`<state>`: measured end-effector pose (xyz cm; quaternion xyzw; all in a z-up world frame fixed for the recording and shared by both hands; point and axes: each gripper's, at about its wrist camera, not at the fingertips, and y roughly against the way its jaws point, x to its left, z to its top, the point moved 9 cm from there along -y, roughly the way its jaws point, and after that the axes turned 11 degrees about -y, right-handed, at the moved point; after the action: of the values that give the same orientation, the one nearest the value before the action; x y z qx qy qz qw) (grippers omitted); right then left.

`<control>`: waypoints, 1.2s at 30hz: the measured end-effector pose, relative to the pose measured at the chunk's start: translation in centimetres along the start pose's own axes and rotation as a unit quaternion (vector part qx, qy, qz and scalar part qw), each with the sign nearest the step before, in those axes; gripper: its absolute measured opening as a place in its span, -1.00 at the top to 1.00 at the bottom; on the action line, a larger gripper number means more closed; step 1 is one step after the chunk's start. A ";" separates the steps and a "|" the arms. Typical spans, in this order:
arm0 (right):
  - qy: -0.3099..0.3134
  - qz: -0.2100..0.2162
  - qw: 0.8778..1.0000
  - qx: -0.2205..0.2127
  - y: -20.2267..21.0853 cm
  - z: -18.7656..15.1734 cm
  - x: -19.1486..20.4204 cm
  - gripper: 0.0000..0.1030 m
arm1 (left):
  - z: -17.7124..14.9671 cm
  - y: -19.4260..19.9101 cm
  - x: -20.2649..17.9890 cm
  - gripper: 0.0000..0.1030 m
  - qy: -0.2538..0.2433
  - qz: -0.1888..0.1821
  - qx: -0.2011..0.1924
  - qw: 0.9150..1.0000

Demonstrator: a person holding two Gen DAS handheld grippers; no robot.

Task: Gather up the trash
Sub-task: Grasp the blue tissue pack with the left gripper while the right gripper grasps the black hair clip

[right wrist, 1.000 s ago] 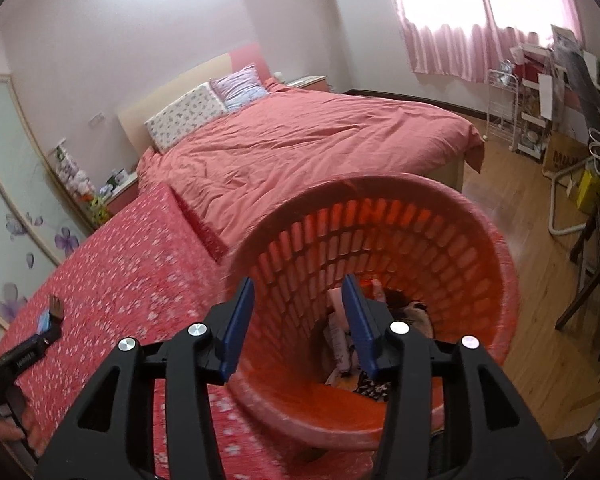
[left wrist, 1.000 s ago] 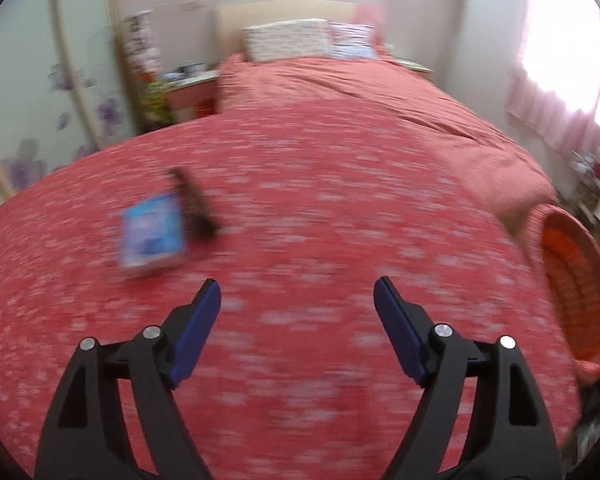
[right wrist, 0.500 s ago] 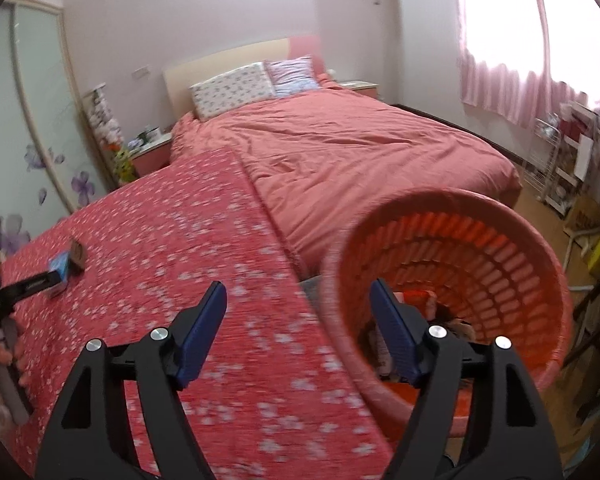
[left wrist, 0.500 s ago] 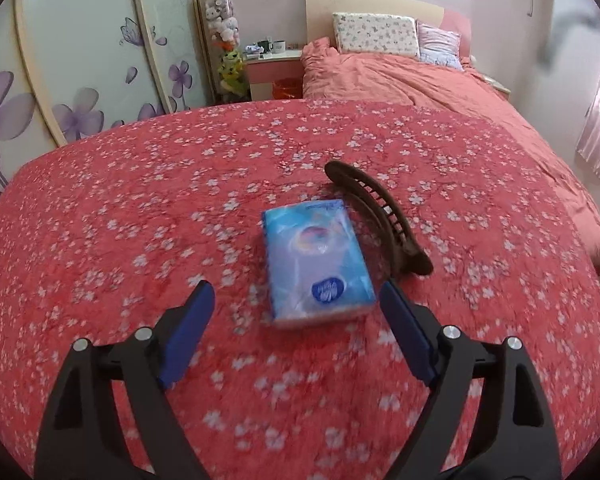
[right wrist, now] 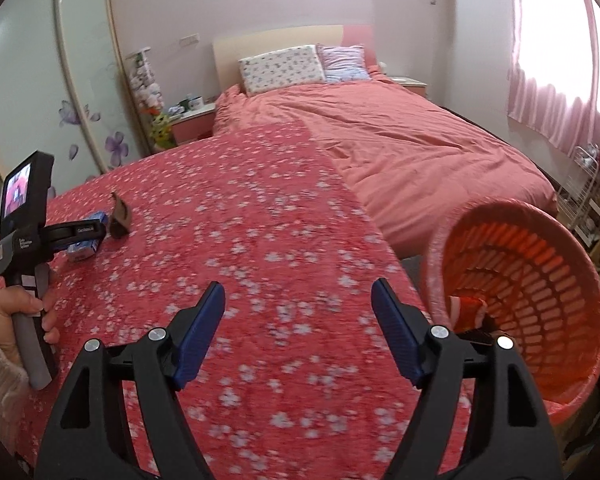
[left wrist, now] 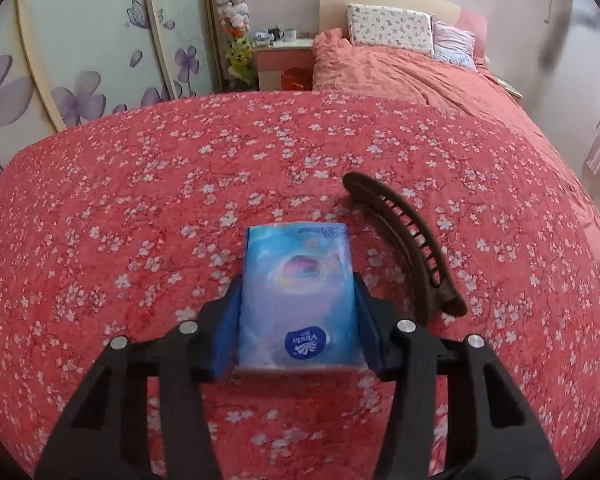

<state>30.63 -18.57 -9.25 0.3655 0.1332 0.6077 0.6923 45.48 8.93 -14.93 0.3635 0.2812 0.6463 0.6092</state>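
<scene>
A blue tissue pack [left wrist: 298, 292] lies on the floral red blanket [left wrist: 140, 208]. My left gripper [left wrist: 298, 304] straddles it; its jaws are closing and the blue pads sit against the pack's two long sides. A dark brown hair clip [left wrist: 403, 240] lies just right of the pack. In the right wrist view the left gripper [right wrist: 94, 232] is at the far left with the pack [right wrist: 84, 249] and the clip [right wrist: 120, 216]. My right gripper [right wrist: 298, 308] hangs open over the blanket with nothing between its fingers. An orange basket [right wrist: 547, 272] stands to its right.
The basket holds some wrappers [right wrist: 465, 312] and sits off the blanket's right edge. A person's hand [right wrist: 20, 308] in a cream sleeve grips the left tool's handle. Behind are a bed with a pink duvet [right wrist: 399, 136], a nightstand [left wrist: 284, 60] and sliding wardrobe doors [left wrist: 80, 52].
My left gripper swung onto the tissue pack and its jaws came in against the pack's sides. My right gripper swung left from above the basket to over the blanket and opened wider.
</scene>
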 end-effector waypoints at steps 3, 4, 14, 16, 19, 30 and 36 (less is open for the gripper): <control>0.012 0.009 1.000 0.002 -0.2 -0.1 1.6 -0.46 | -1.1 1.0 2.2 0.02 -0.004 0.011 0.000 1.000; 0.016 0.012 1.000 0.003 -0.2 -0.1 2.1 -0.46 | -1.7 1.3 3.5 0.02 0.000 0.011 0.001 1.000; 0.031 0.076 0.996 0.034 -3.6 -0.1 10.1 -0.24 | -5.7 2.7 11.8 -0.02 0.033 0.026 -0.002 0.999; 0.036 0.083 0.995 0.043 -4.6 0.0 11.9 -0.12 | -5.9 2.8 11.9 -0.06 0.026 0.025 -0.010 0.999; 0.055 0.090 0.993 0.050 -6.3 0.3 15.1 -0.03 | -6.0 2.8 12.0 -0.06 0.033 0.018 -0.012 0.999; 0.094 0.061 0.991 0.071 -10.6 0.0 20.3 0.09 | -6.7 2.9 12.1 -0.08 0.033 0.013 -0.012 0.999; 0.106 0.038 0.990 0.082 -12.2 0.1 21.0 0.39 | -6.6 2.8 12.0 -0.10 0.033 0.011 -0.012 0.999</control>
<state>44.50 1.18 -11.92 0.3592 0.2407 0.6562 0.6184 38.57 21.05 -14.98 0.3377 0.2893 0.6676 0.5972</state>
